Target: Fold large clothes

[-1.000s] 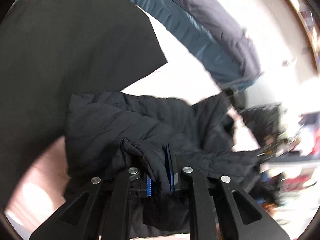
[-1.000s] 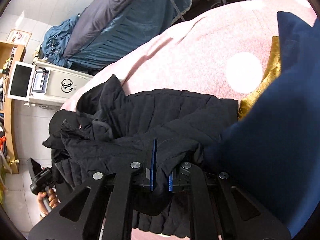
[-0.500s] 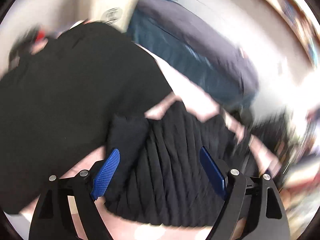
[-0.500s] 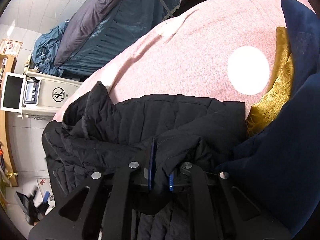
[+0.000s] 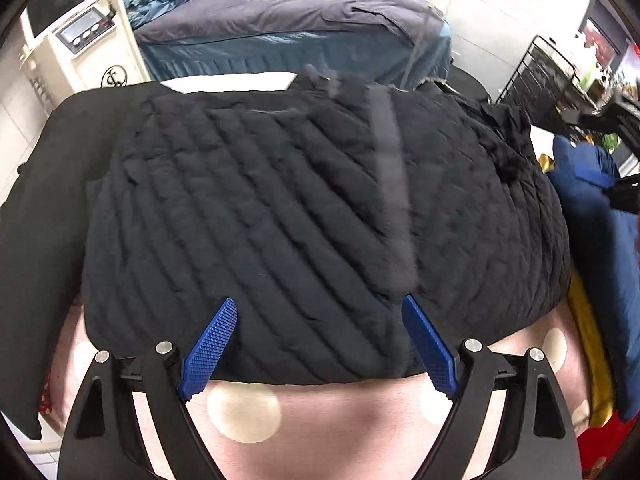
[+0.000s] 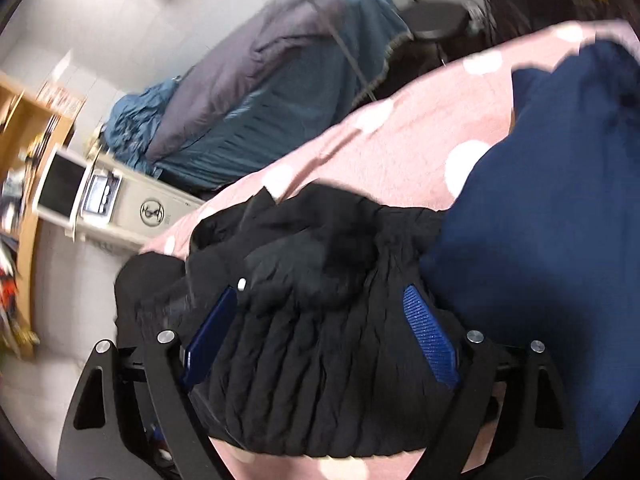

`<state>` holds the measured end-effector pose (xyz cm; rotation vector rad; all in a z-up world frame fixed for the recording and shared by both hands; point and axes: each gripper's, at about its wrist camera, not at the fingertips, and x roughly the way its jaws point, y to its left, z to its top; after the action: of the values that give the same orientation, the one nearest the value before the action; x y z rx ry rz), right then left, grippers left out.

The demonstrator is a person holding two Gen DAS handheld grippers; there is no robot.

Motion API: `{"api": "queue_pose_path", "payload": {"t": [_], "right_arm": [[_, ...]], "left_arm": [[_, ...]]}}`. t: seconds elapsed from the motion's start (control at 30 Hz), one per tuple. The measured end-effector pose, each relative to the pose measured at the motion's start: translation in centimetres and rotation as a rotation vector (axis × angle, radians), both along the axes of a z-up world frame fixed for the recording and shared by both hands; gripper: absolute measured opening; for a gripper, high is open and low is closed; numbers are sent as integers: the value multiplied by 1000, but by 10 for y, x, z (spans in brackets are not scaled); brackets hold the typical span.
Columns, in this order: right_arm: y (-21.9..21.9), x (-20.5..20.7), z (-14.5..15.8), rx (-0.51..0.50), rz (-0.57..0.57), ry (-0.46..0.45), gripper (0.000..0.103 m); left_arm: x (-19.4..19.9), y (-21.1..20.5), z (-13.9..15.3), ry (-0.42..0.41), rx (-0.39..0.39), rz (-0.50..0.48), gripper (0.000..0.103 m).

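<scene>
A black quilted jacket lies folded flat on the pink bedspread with white dots. In the left wrist view my left gripper hovers over the jacket's near edge; its jaws are opening, the blue pads stand wide apart and grip nothing. In the right wrist view the jacket shows its bunched collar end. My right gripper is above it with jaws opening. The quilted cloth lies between and below its blue pads, and neither pad presses on it.
A second black garment lies left of the jacket. A navy cushion and gold fabric crowd the jacket's right side. Beyond the bed are a blue-grey covered couch, a white appliance, a black rack and a wooden shelf.
Both grippers let go of the jacket folds they pinched and now stand wide open. The left one swung round to face the folded jacket squarely; the right one lifted slightly.
</scene>
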<state>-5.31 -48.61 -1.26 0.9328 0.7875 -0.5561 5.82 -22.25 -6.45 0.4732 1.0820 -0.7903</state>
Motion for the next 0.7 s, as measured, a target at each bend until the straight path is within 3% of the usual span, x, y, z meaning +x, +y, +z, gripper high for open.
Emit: {"api": "queue_pose_path", "payload": {"t": [0.17,0.23,0.33,0.47,0.57,0.7], "right_arm": [[92,26,-26,-204,358,220,85],[111,34,-42,-279,419,302,85],[109,44,-55,-294,425,333,85],[75,62,-68,-270,382,371,85],[48,77,-85,-202,355,403,85],[33,93,-108,-154,363,469,93]], "left_arm": [[-7,-13,-17,-19,57,-3,83],[0,-21,-23,-17,70,6,83],[13,-38,-29,-35,88,0,89],[38,-63,-39,-34,128,8,98],[52,-80,-50,-12,169,15,98],[63,-92,-62,20,207,24,98]]}}
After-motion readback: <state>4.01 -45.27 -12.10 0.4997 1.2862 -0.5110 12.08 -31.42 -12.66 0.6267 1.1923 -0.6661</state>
